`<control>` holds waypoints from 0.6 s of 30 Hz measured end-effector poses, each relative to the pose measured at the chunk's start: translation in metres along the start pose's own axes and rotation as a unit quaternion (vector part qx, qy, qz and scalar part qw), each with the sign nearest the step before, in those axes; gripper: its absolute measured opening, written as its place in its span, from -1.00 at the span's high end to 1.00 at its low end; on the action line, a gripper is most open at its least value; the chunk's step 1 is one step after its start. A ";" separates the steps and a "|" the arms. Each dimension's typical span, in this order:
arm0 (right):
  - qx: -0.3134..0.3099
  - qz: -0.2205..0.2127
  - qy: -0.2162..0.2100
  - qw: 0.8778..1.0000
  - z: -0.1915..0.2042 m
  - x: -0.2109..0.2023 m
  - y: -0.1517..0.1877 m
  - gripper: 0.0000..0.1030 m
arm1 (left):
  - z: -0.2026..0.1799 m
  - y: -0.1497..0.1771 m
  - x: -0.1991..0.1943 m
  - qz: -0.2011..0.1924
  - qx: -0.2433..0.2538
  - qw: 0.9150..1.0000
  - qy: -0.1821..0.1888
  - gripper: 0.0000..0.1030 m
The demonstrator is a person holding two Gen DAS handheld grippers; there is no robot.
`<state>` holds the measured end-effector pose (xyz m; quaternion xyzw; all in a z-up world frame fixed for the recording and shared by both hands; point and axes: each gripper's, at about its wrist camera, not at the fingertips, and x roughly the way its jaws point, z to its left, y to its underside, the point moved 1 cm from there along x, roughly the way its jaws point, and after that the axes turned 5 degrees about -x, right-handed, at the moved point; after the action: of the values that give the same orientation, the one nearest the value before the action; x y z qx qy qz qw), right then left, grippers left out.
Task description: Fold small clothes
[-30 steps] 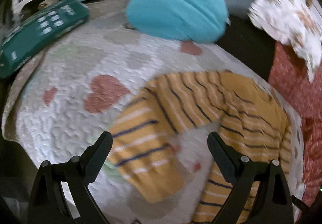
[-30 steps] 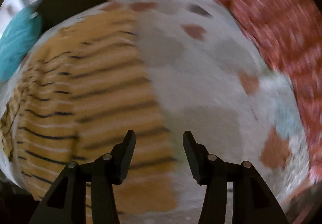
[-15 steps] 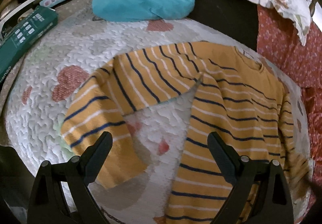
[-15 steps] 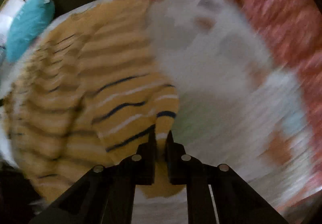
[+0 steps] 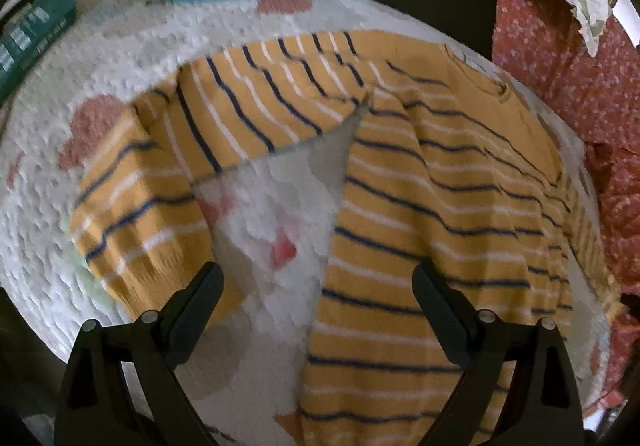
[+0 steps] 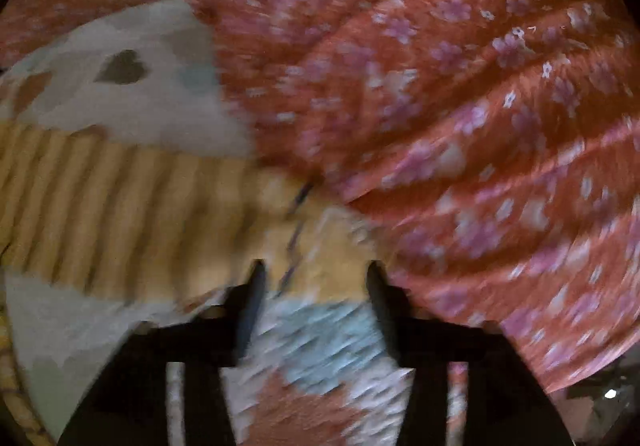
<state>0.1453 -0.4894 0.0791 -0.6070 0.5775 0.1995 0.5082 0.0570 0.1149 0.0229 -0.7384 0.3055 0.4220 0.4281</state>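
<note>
The striped sweater (image 5: 432,205) lies spread on the quilt (image 5: 140,45), one sleeve (image 5: 160,181) bent (no body fold yet); left gripper (image 5: 316,286) spread, empty; right gripper (image 6: 314,278) opening, nothing pinched.

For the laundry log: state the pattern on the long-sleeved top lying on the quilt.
Mustard yellow top with thin navy and white stripes, clearest in the left wrist view.

Left tool (image 5: 318,286) wide open; right tool (image 6: 314,278) opening, empty.
</note>
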 end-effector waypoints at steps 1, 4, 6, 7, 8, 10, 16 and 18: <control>-0.001 -0.011 -0.040 0.999 0.010 -0.009 0.013 -0.17 | 0.003 0.005 0.001 0.012 0.000 1.000 0.010 -0.84; 0.000 -0.005 -0.223 0.975 0.046 -0.033 0.064 -0.18 | 0.008 0.018 0.004 0.040 -0.001 0.999 0.026 -0.84; -0.004 0.019 -0.318 0.948 0.072 -0.042 0.101 -0.18 | 0.013 0.033 0.011 0.071 -0.006 0.997 0.032 -0.84; -0.008 0.032 -0.349 0.937 0.084 -0.045 0.118 -0.18 | 0.015 0.040 0.013 0.081 -0.007 0.996 0.033 -0.84; -0.011 0.042 -0.377 0.925 0.097 -0.049 0.137 -0.18 | 0.015 0.048 0.013 0.088 -0.001 0.996 0.030 -0.84; -0.015 0.048 -0.407 0.912 0.115 -0.056 0.167 -0.18 | 0.008 0.064 0.011 0.089 0.029 0.996 0.012 -0.84; -0.068 0.008 -0.383 0.921 0.151 -0.083 0.209 -0.17 | -0.028 0.114 -0.002 0.089 0.107 0.990 -0.014 0.26; -0.087 0.000 -0.384 0.919 0.156 -0.085 0.204 0.87 | -0.031 0.114 -0.011 0.094 0.095 0.991 -0.002 0.75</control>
<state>-0.0073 -0.2777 0.0078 -0.5255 0.3190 0.4666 0.6359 -0.0295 0.0377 -0.0019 -0.6614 0.4115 0.4313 0.4552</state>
